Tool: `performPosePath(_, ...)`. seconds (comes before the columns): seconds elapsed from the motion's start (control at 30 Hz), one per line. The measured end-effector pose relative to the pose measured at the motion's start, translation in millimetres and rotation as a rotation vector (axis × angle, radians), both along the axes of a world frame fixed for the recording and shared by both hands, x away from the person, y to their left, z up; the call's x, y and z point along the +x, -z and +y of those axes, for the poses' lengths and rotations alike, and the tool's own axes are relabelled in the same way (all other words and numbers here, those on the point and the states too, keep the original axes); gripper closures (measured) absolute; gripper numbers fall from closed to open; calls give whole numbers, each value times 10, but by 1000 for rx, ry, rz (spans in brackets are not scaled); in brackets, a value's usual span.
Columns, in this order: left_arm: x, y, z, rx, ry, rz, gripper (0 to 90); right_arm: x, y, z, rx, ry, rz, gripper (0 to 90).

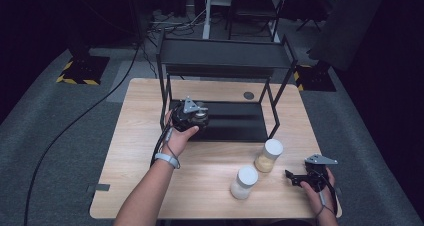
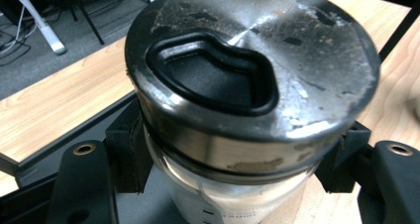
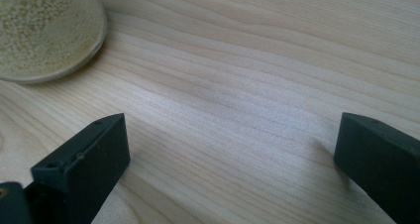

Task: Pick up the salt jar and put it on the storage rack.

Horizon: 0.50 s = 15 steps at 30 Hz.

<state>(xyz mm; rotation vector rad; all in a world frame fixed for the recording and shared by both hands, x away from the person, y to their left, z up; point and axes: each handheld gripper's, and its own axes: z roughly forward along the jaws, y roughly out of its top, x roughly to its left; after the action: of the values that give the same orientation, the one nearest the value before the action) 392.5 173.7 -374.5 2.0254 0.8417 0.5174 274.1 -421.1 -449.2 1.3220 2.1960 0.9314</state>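
Note:
My left gripper [image 1: 192,114] is shut on a glass jar with a worn metal lid [image 2: 247,70], its pads [image 2: 130,152] pressing on the glass just under the lid. In the high view this jar [image 1: 200,118] sits at the left end of the black rack's lower shelf [image 1: 235,123]; whether it rests on it I cannot tell. Two white-lidded jars stand on the wooden table: one with yellowish grains [image 1: 269,155] and a paler one [image 1: 244,182]. My right gripper [image 1: 293,179] lies low on the table at the front right, open, with bare wood between its jaws [image 3: 233,149].
The black two-tier rack [image 1: 225,53] stands at the back middle of the table [image 1: 140,176]. A grain-filled jar's base [image 3: 44,30] lies ahead and left of the right gripper's jaws. Cables and chair legs lie on the floor beyond.

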Motion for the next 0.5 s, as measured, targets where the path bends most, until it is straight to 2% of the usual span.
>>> performPosePath(0.1, 60, 46, -17, 14, -13, 14, 295, 0, 0, 0, 0, 0, 0, 7)
performPosePath(0.23, 143, 119, -6, 3, -25, 40, 295, 0, 0, -1, 0, 0, 0, 7)
performPosePath(0.5, 217, 217, -9, 19, -33, 51, 294, 1, 0, -2, 0, -3, 0, 7)
